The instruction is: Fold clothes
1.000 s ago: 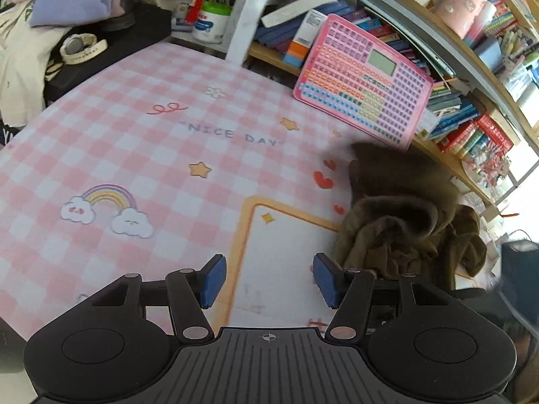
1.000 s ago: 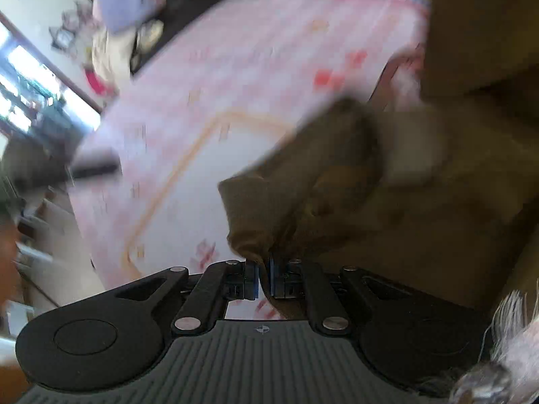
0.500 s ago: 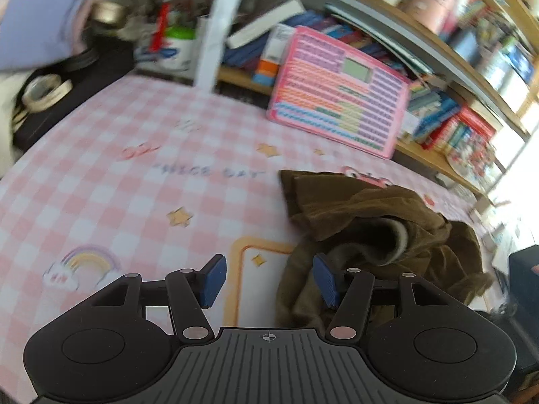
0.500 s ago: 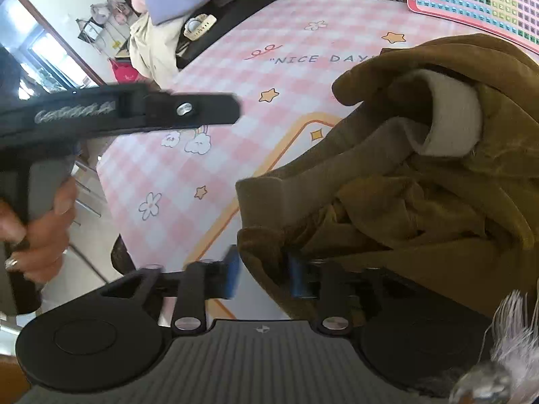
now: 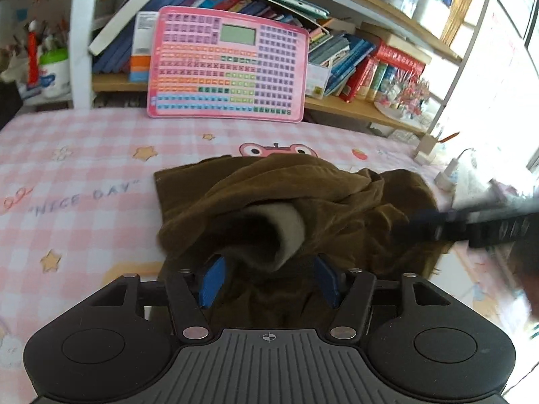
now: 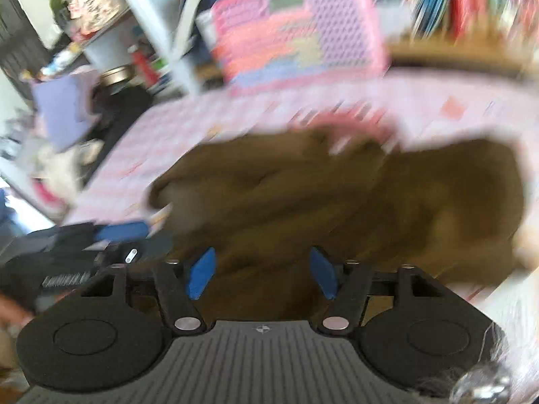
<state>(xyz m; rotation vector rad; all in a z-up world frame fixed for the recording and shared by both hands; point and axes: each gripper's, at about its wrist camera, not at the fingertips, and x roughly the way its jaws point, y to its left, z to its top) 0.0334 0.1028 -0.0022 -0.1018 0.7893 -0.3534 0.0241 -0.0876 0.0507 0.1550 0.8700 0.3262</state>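
The right wrist view is smeared with motion blur, so fine detail there is lost; the brown garment reads only as a dark olive mass on the pink checked table cover. Nearest that camera, the right gripper has its blue pads set well apart, having just been opening, and nothing is pinched between them; the cloth lies beyond and beneath. At its left, the left gripper shows as a blurred dark shape with a blue pad.

In the left wrist view, the left gripper stands spread over the near edge of the brown garment, pads clear of the fabric; whether cloth brushes them I cannot tell. The garment lies crumpled in a heap, a paler lining turned outward. The right gripper crosses in from the right, blurred. Farther back, a pink toy keyboard leans against the bookshelf.
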